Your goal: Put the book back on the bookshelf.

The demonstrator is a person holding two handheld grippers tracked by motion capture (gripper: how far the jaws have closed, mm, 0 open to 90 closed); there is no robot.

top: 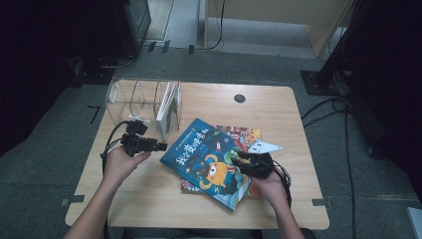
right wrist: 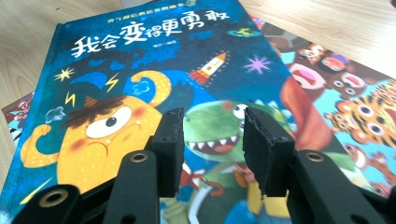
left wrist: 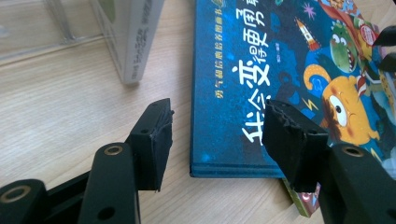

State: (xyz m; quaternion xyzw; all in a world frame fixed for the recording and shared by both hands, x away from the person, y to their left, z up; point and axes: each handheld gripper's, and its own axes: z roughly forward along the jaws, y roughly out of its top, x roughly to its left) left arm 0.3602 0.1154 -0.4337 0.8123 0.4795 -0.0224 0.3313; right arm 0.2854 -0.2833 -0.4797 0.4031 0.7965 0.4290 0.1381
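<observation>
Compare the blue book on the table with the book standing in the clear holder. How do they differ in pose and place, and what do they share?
The blue book lies flat with its cover up; the book in the clear holder stands upright on its edge. The blue book rests on another picture book; the standing one sits inside the clear holder. The blue book shows its monster cover; the standing one shows mainly its pale spine. Both are children's books on the wooden table.

Top book (top: 206, 159) on second book (top: 243, 134), clear rack (top: 144, 102) behind-left on table (top: 278, 114)
</observation>
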